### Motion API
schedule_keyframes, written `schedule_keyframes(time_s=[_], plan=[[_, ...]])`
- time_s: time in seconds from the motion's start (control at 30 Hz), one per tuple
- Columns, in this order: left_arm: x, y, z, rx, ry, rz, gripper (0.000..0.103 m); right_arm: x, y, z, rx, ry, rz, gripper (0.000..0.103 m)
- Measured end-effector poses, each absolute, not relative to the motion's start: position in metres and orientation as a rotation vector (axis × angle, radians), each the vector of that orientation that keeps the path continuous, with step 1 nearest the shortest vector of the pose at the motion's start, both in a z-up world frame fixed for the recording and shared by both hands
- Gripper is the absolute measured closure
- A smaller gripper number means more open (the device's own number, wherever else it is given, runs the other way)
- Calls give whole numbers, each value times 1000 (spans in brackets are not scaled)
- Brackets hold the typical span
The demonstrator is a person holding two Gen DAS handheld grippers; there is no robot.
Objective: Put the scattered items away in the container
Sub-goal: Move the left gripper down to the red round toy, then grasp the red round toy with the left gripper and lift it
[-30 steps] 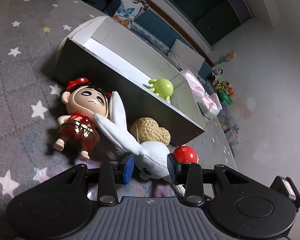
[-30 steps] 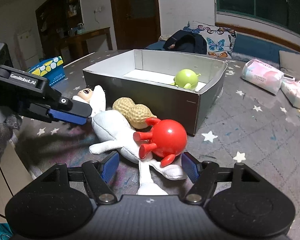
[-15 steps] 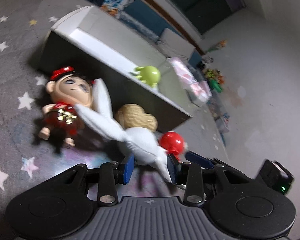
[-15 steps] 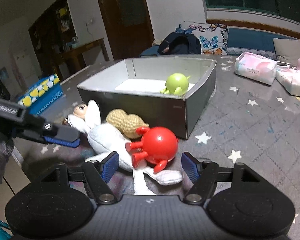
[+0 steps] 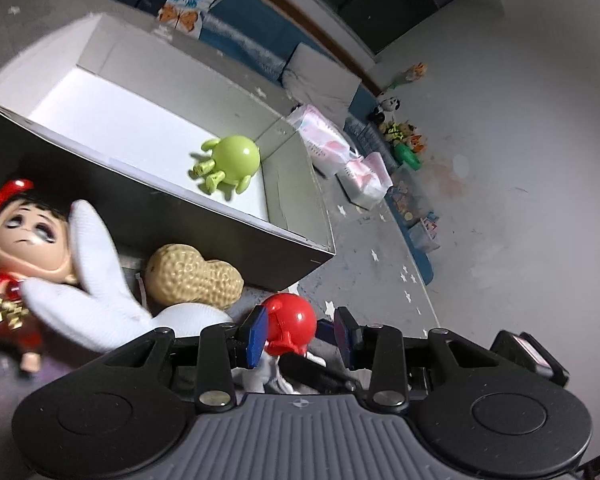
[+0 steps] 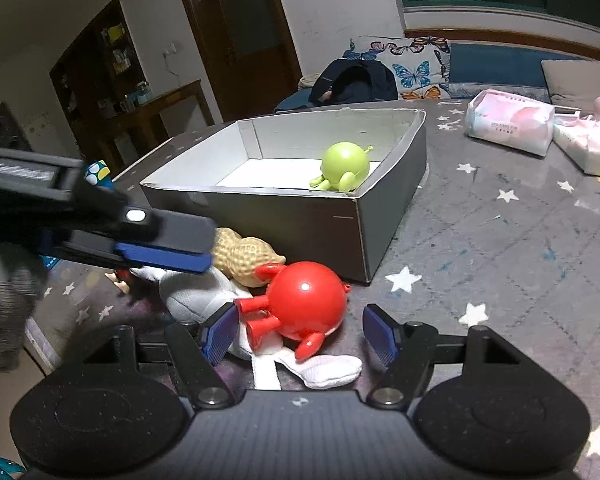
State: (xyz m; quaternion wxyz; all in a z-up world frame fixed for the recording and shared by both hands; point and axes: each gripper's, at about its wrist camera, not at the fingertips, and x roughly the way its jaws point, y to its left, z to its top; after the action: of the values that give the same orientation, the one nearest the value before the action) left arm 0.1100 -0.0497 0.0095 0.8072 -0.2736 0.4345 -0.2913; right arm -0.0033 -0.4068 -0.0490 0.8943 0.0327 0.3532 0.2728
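Shifted since the earlier frame: left gripper [image 5: 300,336], off the white plush rabbit [image 5: 100,312] to bracket the round red plastic figure [image 6: 304,304], jaws apart, nothing held. Right gripper [image 6: 300,334] likewise unclosed around it, unlifted outside the grey cardboard box [image 6: 380,232]; green figure [image 6: 344,166] already inside.

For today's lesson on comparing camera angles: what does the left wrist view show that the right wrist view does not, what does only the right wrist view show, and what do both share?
Only the left wrist view shows the doll's face and red cap, the rabbit's long white ears and a row of small toys by the wall.

Only the right wrist view shows the dark door, the wooden shelves and the left gripper from outside.

Both show the box, the green toy in it, the peanut, the red toy and the tissue packs.
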Motion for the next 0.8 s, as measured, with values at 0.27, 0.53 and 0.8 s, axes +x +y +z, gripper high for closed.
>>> schedule_keyframes(time_s=[0.27, 0.53, 0.8], plan=[[125, -64, -4, -567, 974, -598, 65, 3, -406, -55, 100, 743, 583, 33], [131, -68, -5, -549, 979, -579, 64, 8, -405, -57, 124, 740, 592, 38], [126, -71, -3, -570, 992, -621, 64, 3, -405, -52, 121, 722, 595, 38]])
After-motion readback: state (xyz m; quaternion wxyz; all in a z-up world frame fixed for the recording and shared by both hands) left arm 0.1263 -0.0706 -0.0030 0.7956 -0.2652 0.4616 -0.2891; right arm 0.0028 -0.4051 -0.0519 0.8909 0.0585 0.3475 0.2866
